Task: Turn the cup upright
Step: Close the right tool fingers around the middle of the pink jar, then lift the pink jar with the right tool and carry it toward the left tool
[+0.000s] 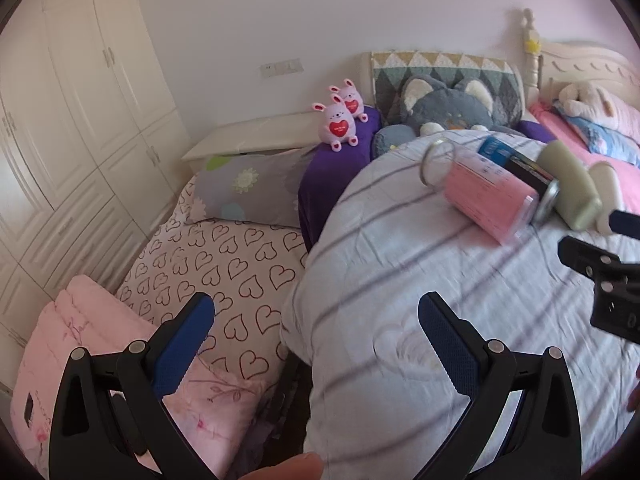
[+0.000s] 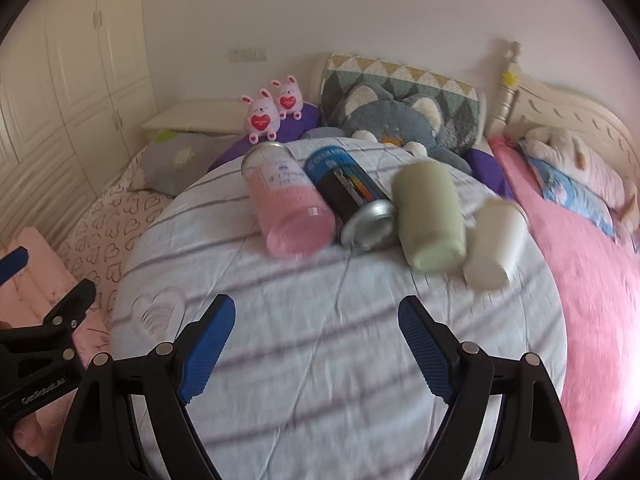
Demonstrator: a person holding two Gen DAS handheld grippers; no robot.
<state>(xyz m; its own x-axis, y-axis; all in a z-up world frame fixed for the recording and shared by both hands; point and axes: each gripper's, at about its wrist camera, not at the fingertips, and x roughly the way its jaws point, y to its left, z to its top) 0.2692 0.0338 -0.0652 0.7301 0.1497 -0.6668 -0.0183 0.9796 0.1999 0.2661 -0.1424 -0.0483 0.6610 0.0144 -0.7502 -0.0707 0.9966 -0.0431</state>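
Several cups lie on their sides in a row on a white striped quilt [image 2: 320, 320]: a clear pink cup [image 2: 286, 208], a black printed can-like cup [image 2: 352, 200], a pale green cup [image 2: 430, 216] and a white cup [image 2: 494, 246]. In the left wrist view the pink cup [image 1: 480, 192], the black cup [image 1: 520, 168] and the green cup [image 1: 572, 188] lie at the upper right. My right gripper [image 2: 316, 344] is open and empty, short of the cups. My left gripper [image 1: 316, 340] is open and empty, at the quilt's left edge.
A grey cat plush [image 2: 396, 124], two pink bunny toys [image 2: 266, 114] and pillows sit behind the cups. A pink blanket [image 2: 592, 280] lies to the right. A heart-print sheet [image 1: 224, 256] and a folded pink quilt [image 1: 100, 360] lie to the left, by a white wardrobe [image 1: 80, 100].
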